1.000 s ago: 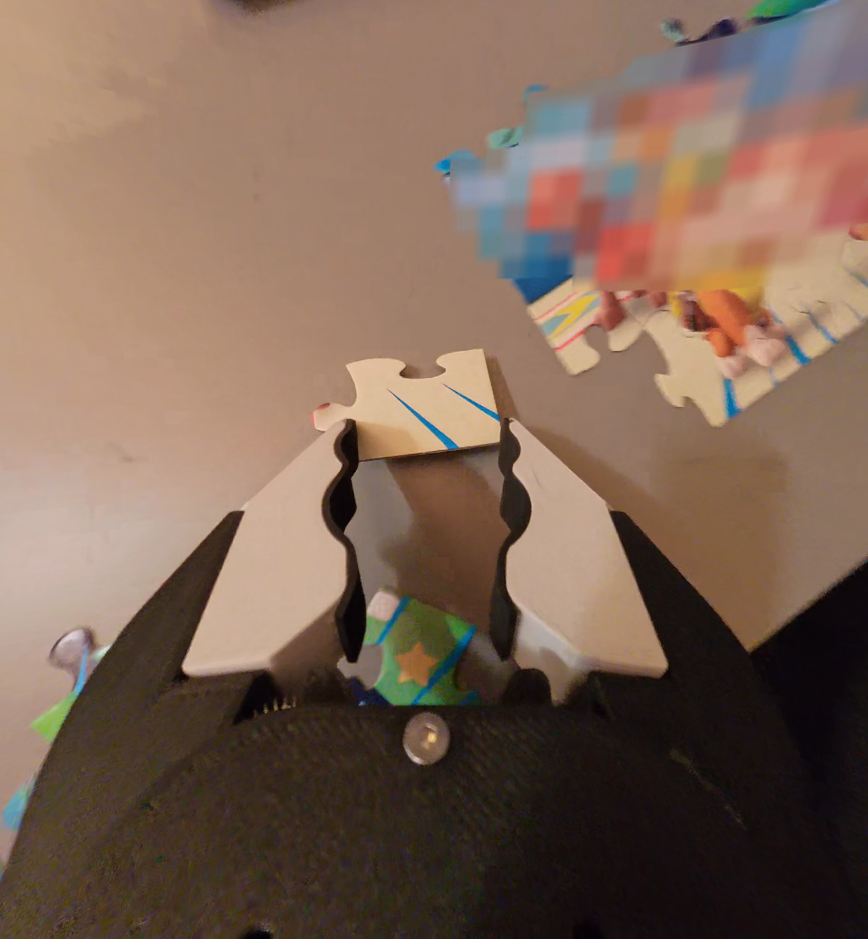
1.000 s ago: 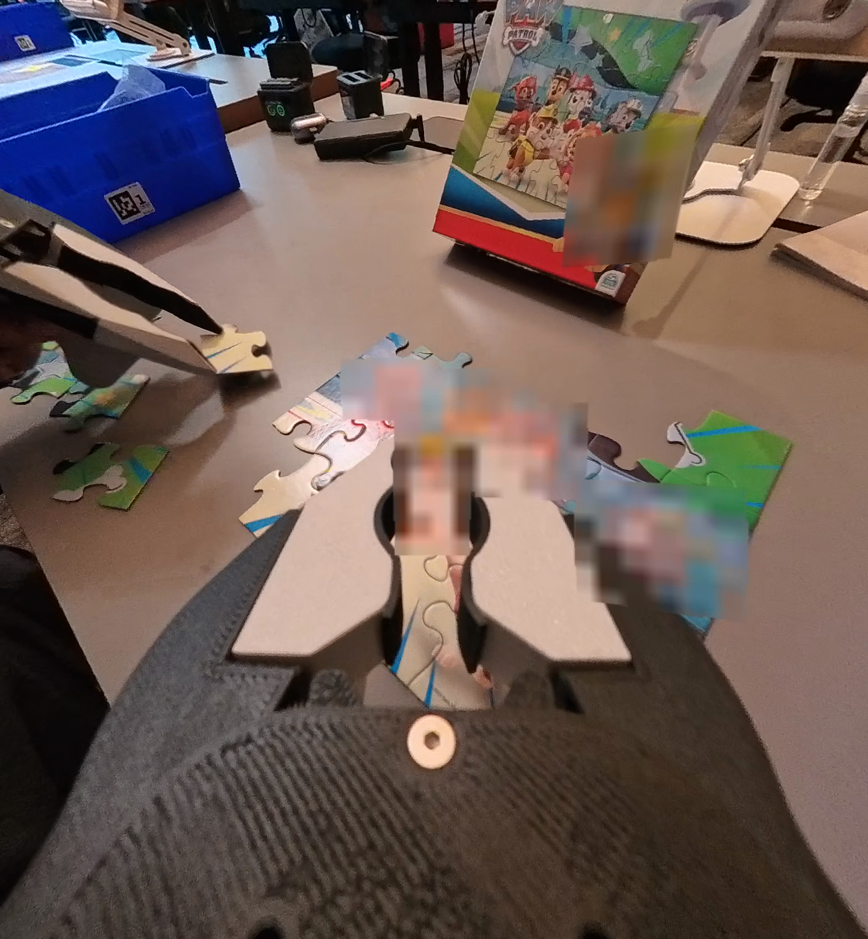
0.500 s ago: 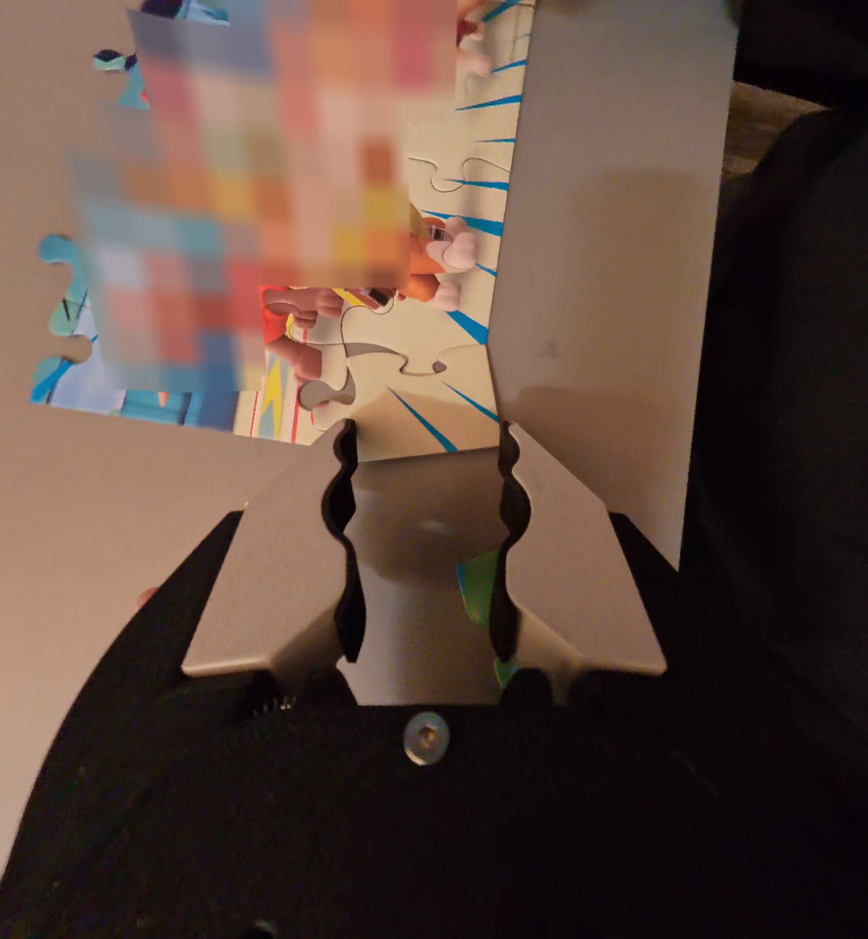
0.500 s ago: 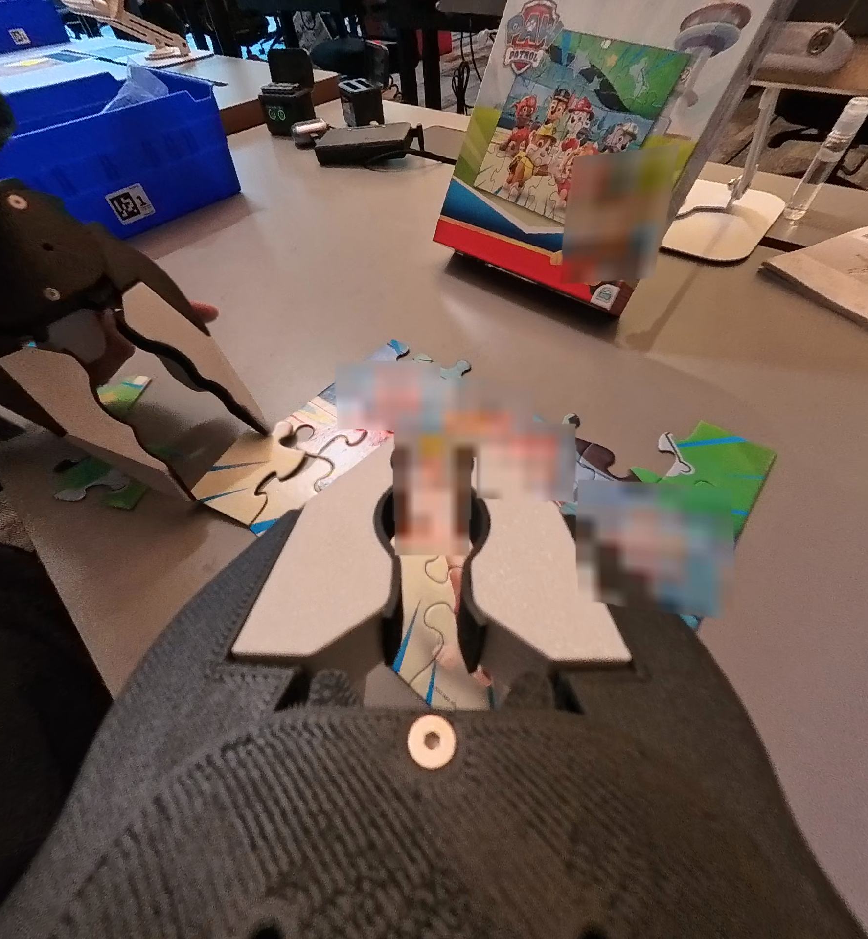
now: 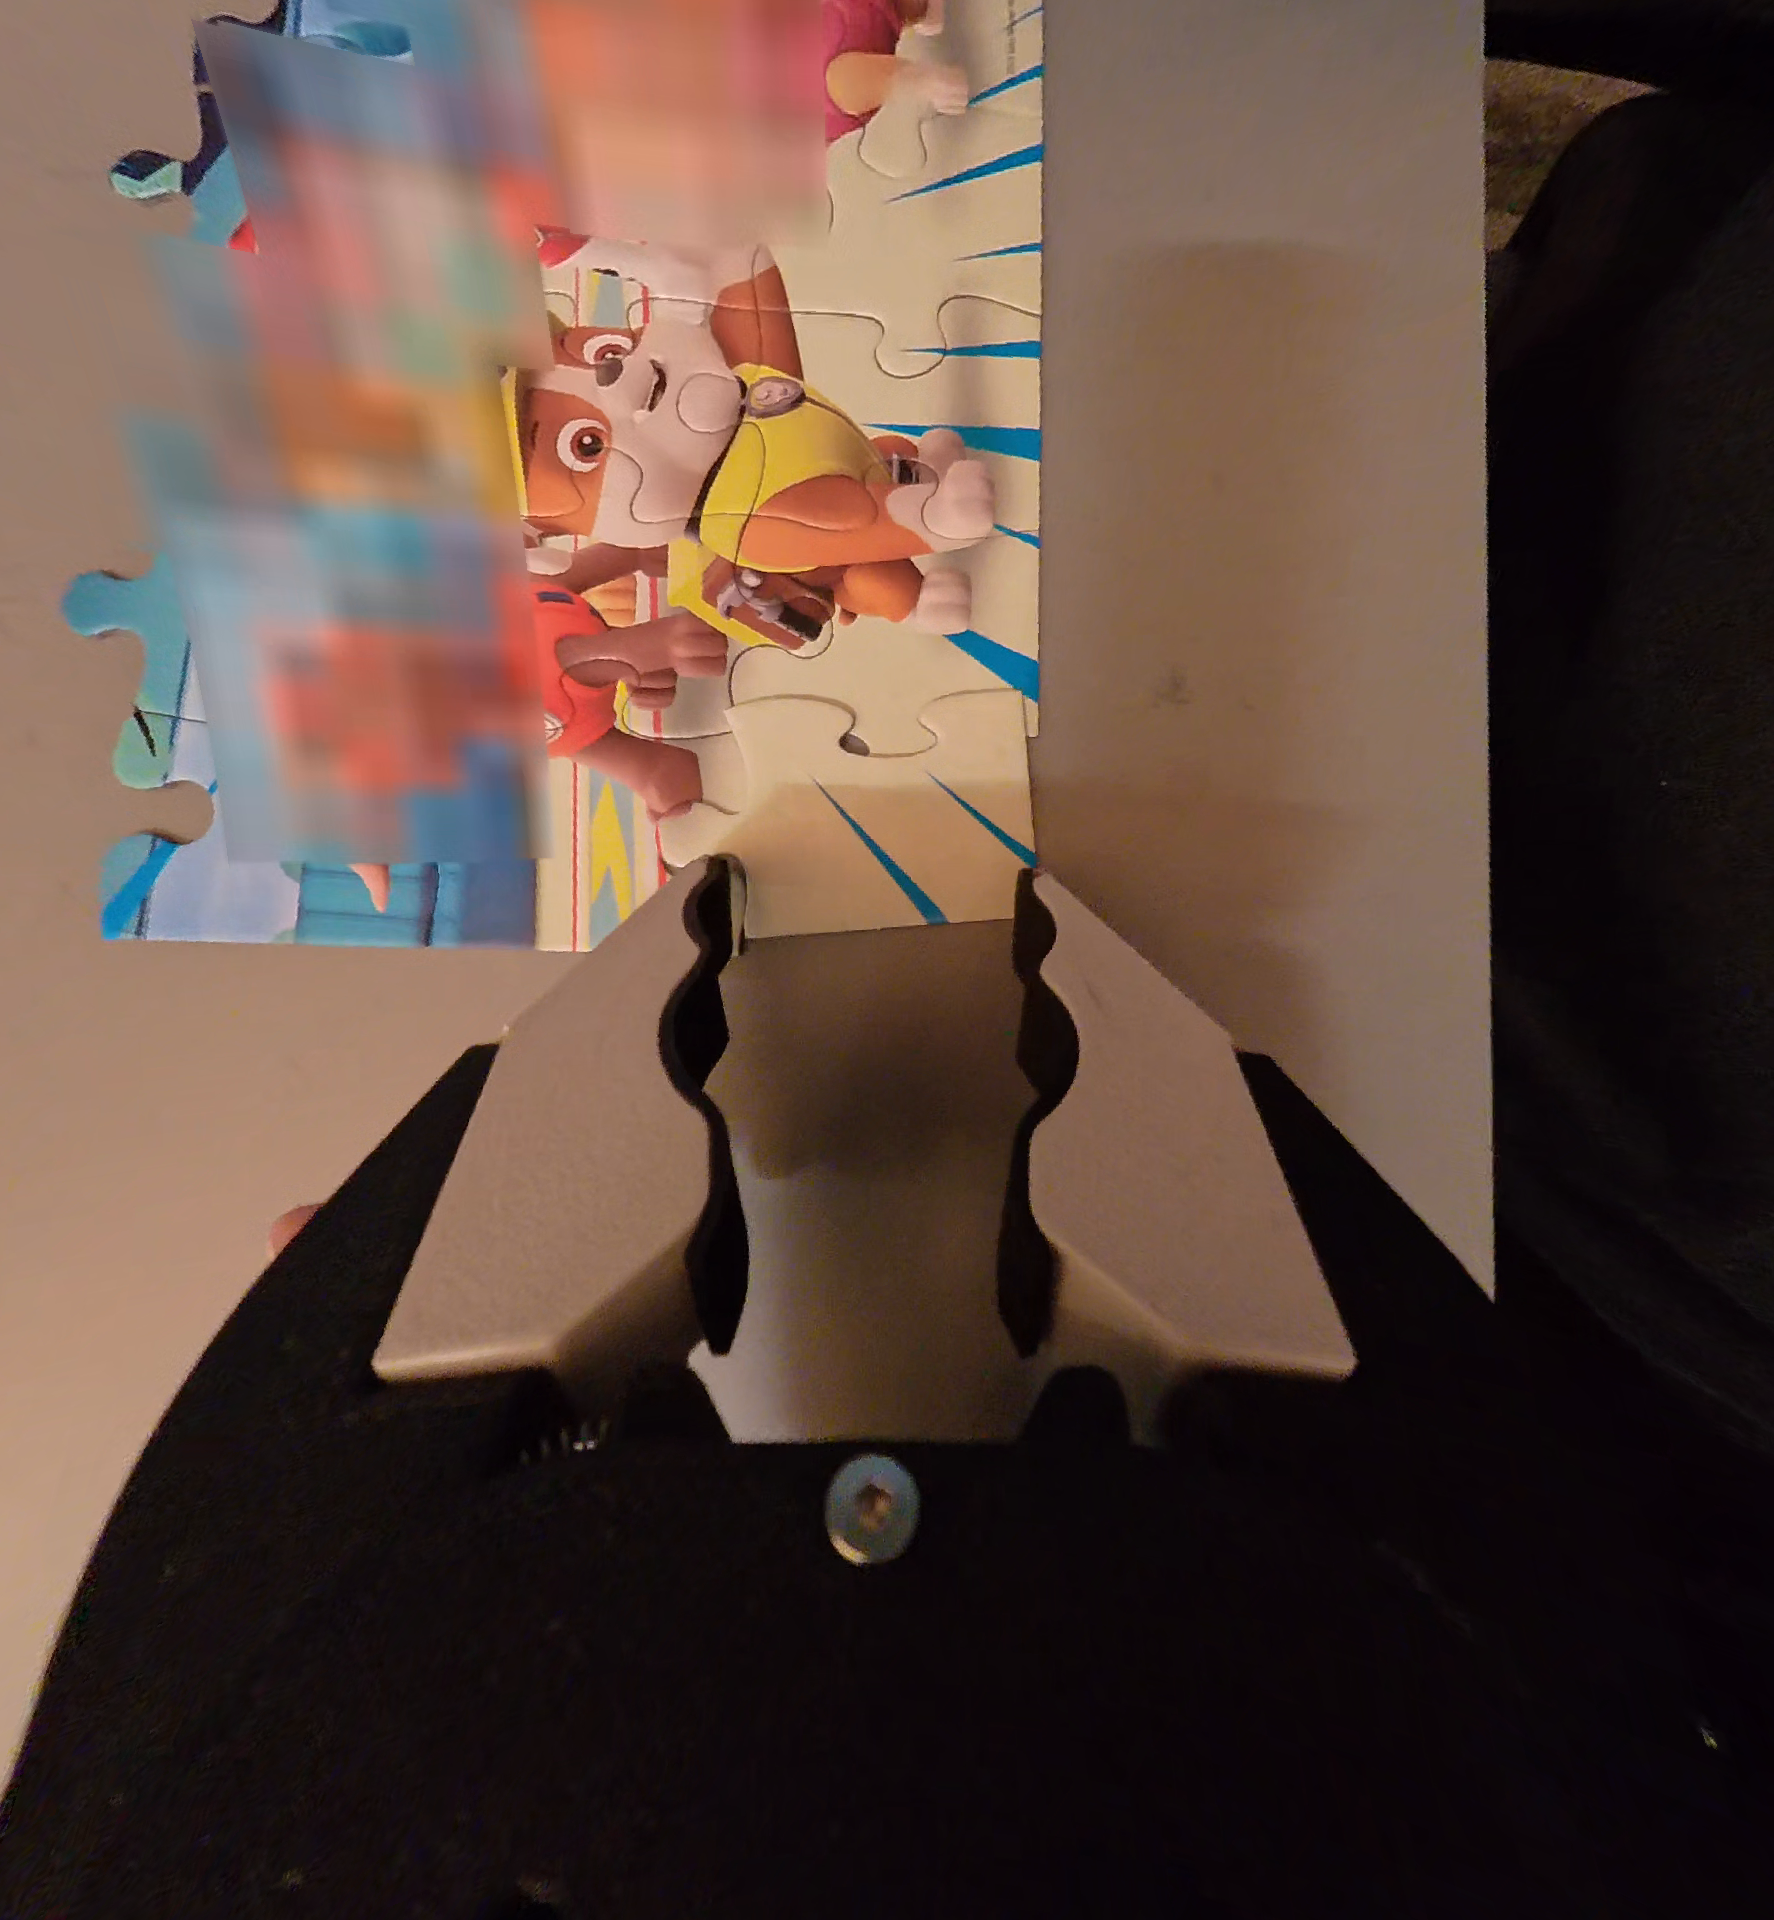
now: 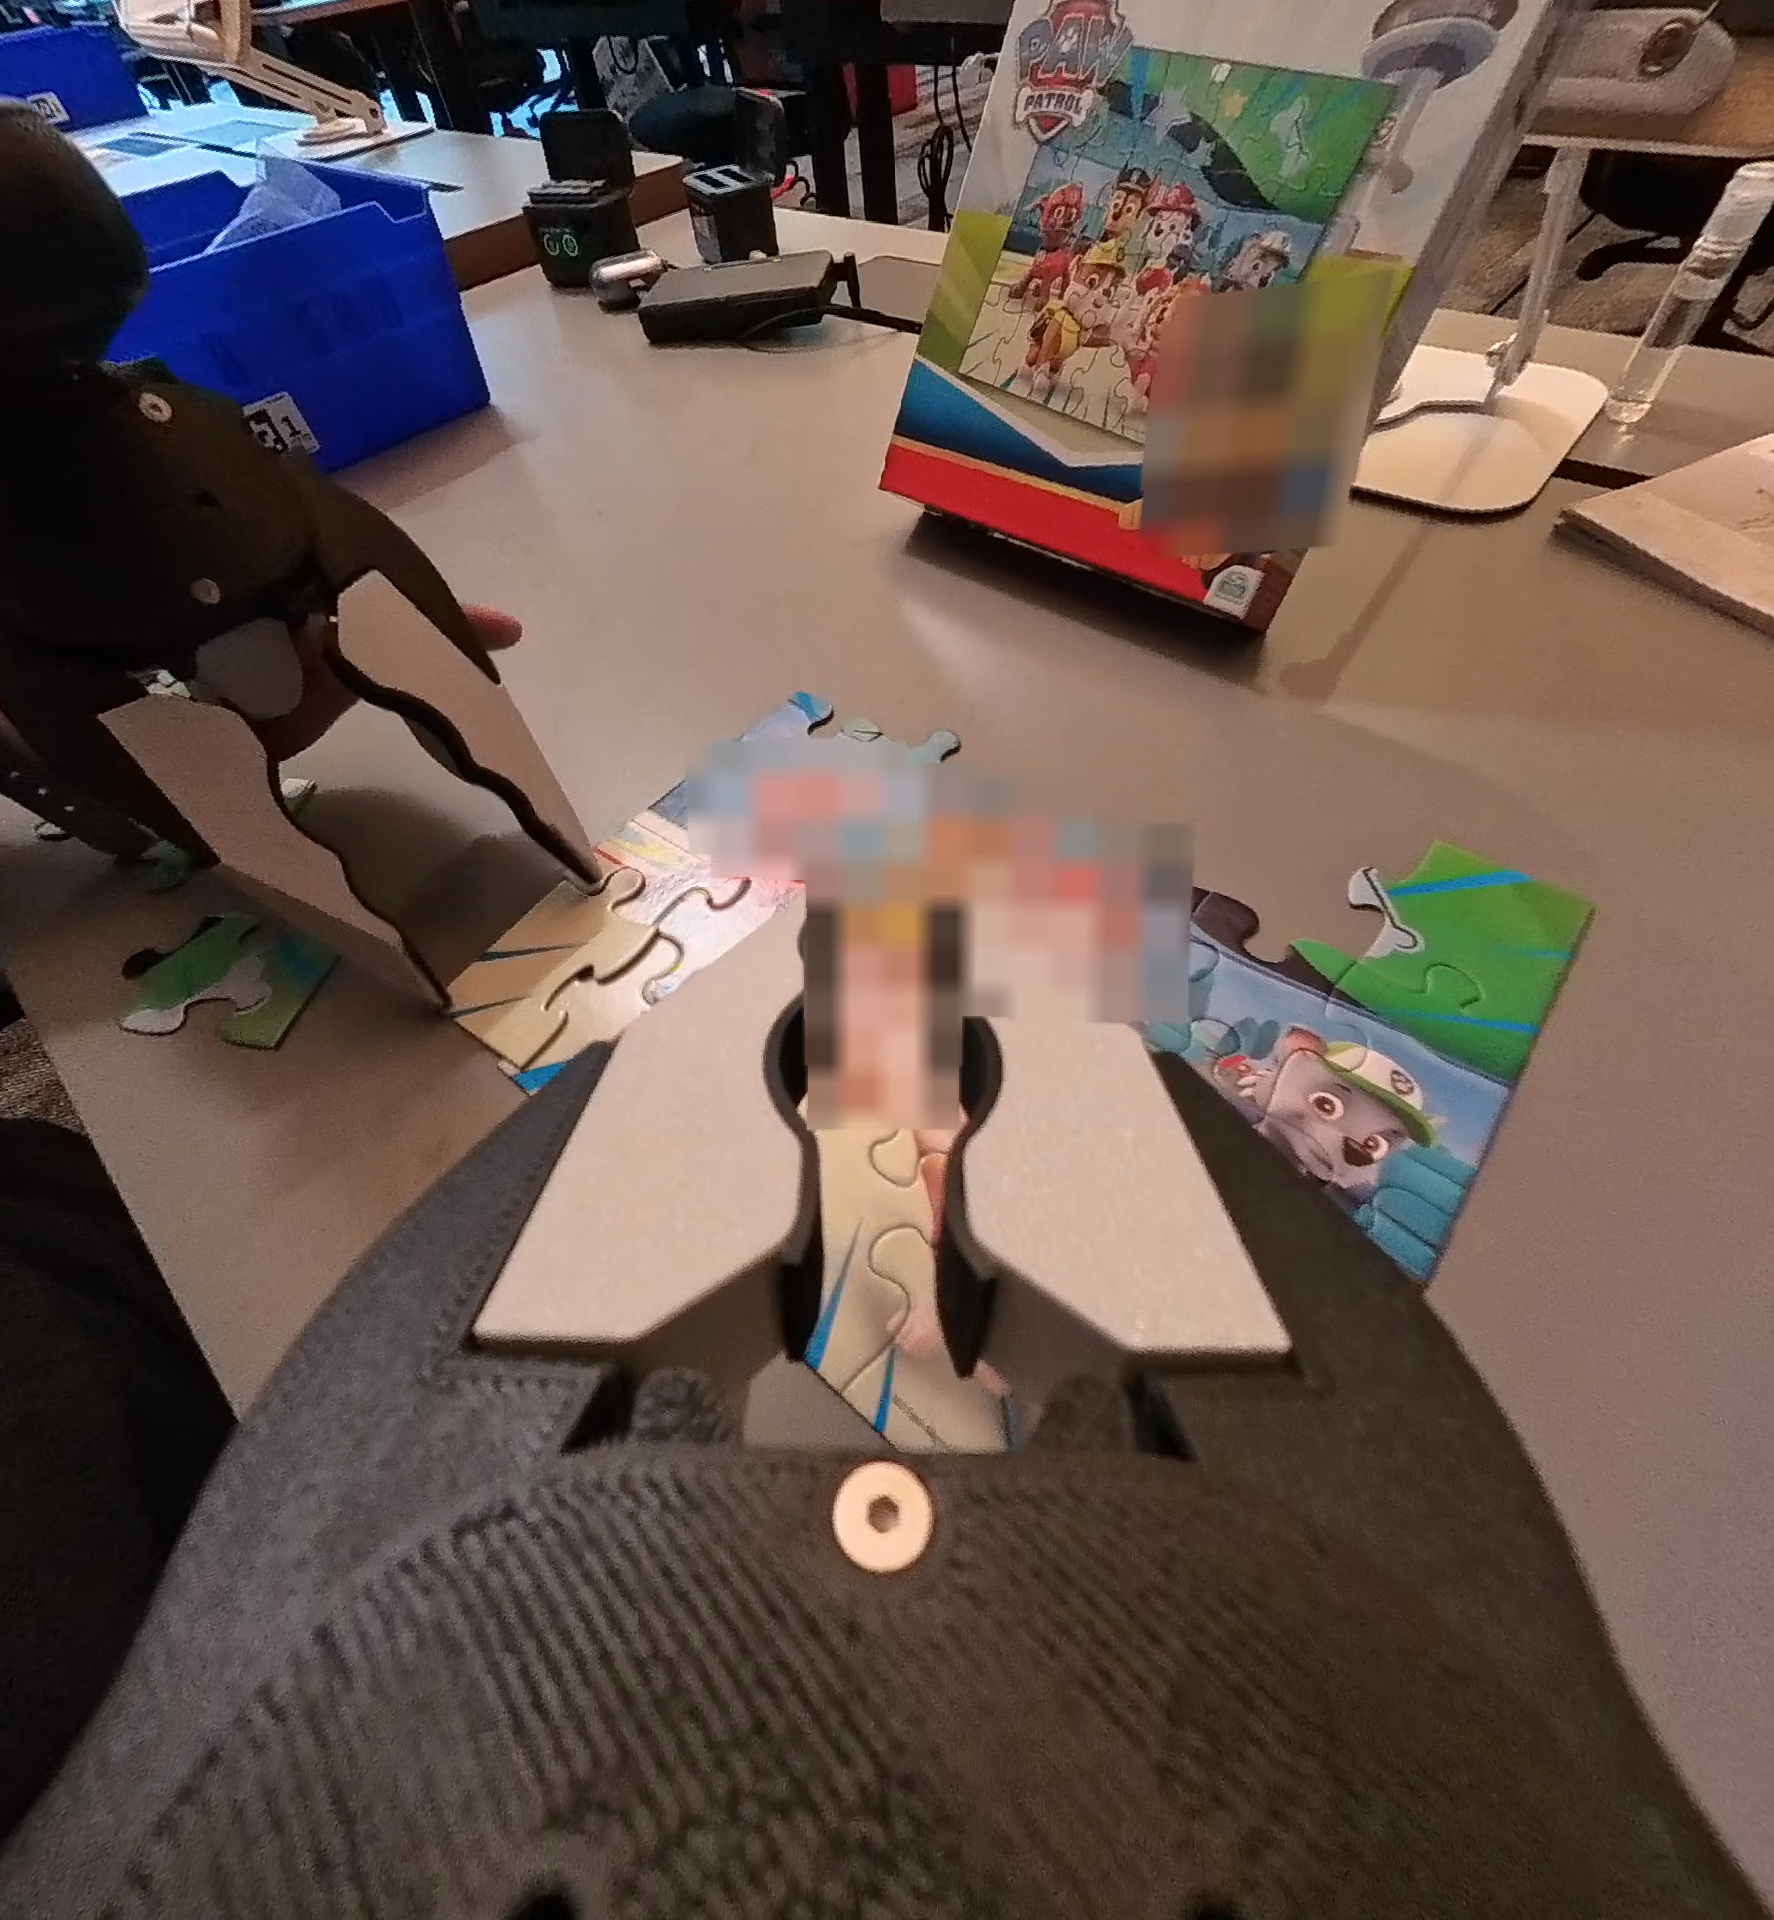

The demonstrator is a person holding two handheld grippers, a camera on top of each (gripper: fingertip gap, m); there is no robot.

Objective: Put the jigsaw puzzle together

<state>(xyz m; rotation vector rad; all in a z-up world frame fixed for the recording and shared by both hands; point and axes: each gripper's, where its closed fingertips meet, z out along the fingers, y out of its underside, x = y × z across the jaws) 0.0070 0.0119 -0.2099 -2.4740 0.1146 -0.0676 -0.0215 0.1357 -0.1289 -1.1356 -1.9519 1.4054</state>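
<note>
Cream cardboard with blue streaks, a corner puzzle piece sat pinched between the spread fingertips of the left claw, pressed against the half-built puzzle at centre frame, on the grey surface. In the right wrist view, the right claw hovered low over the puzzle's middle with its fingers nearly together, nothing plainly between them. A loose green piece lay at left, a puzzle box stood upper right, and a blue bin sat upper left.
</note>
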